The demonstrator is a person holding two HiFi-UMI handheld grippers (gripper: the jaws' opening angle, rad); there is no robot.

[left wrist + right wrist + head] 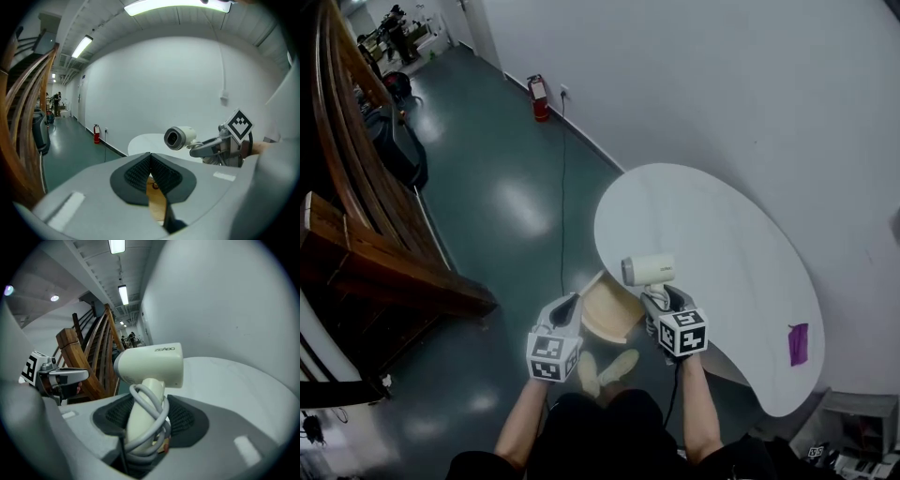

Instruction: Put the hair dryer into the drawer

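Cream hair dryer upright over the counter's near edge.
Grey cord wound round the handle, handle clamped between the right gripper's fingers, barrel level with its mouth turned left; pale wooden drawer open just below.

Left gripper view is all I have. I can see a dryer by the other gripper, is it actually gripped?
Observer: Yes. In the right gripper view the right gripper is shut on the handle of the dryer, with the cord wound round the handle.
Operator: Where is it over the table?
Observer: The head view shows it over the edge of the table nearest the person.
Operator: Is the drawer open?
Observer: In the head view what looks like a pale wooden drawer sticks out from under that edge, between the two grippers.
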